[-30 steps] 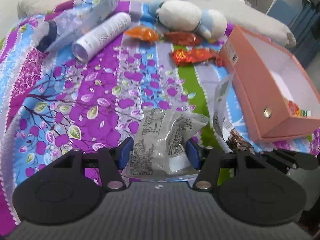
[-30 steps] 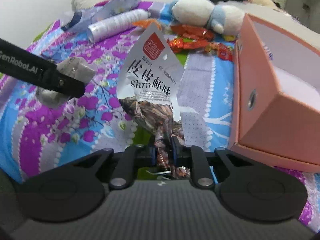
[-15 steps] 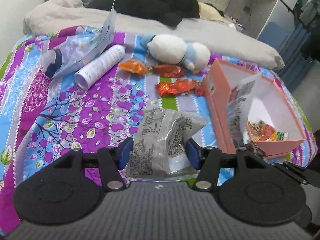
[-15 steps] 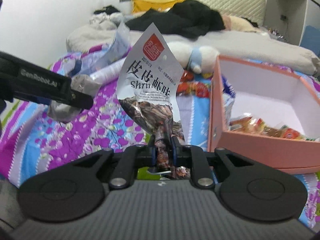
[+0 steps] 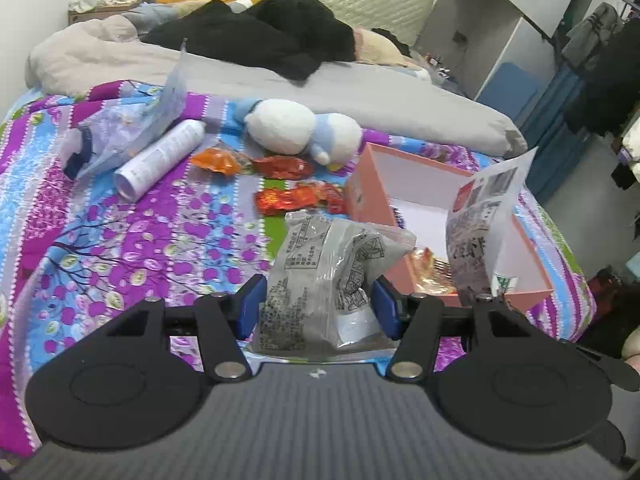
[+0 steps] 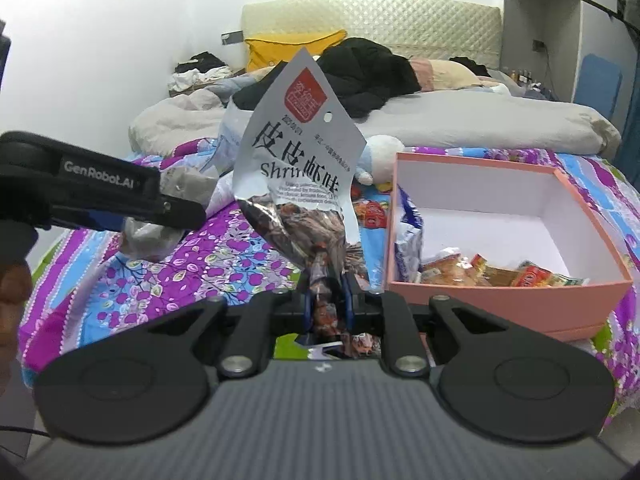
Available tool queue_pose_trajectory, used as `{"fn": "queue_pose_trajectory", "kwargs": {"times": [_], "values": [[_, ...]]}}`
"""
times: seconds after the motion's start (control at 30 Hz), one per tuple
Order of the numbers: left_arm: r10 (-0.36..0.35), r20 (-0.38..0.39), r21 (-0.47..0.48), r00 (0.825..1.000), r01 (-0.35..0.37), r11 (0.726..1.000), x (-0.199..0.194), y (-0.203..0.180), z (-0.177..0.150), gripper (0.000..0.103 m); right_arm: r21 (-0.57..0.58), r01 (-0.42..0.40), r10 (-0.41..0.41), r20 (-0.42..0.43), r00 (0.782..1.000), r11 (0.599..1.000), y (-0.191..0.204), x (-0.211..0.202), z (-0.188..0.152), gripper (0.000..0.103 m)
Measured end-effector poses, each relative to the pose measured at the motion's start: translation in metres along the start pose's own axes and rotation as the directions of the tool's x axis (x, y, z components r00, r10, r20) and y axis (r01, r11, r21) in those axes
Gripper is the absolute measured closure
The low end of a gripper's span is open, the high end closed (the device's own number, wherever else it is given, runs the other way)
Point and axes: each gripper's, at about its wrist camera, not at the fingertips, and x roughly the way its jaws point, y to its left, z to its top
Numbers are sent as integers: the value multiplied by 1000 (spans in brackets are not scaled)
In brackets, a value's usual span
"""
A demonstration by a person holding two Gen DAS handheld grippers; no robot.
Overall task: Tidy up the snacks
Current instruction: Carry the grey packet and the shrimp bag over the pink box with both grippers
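My left gripper point(image 5: 318, 305) is shut on a clear grey snack bag point(image 5: 324, 280), held above the patterned bedspread. My right gripper point(image 6: 327, 304) is shut on a white shrimp snack bag point(image 6: 298, 176) that stands upright between its blue pads. The pink box point(image 6: 508, 294) with a white inside stands on the bed to the right; it holds several snack packets point(image 6: 460, 270). In the left wrist view the shrimp bag point(image 5: 484, 224) hangs over the box's point(image 5: 362, 184) near right part. Red and orange snack packets point(image 5: 298, 198) lie on the bedspread left of the box.
A white and blue plush toy point(image 5: 300, 130), a white tube point(image 5: 160, 158) and a clear pouch point(image 5: 124, 128) lie at the back of the bedspread point(image 5: 120, 232). Grey bedding and black clothes point(image 5: 260, 36) lie behind. The left gripper's arm point(image 6: 100, 196) shows in the right wrist view.
Both grippers have risen with their bags. The right gripper's shrimp bag has moved from beside the box to over its near right part.
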Motion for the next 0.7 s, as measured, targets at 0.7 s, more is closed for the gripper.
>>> {"fn": "queue_pose_trajectory", "kwargs": {"times": [0.7], "values": [[-130,-80,102,988,138,985,105,-102,48,40,130,128,-129,-2,992,983,-102,23,24,84]]}}
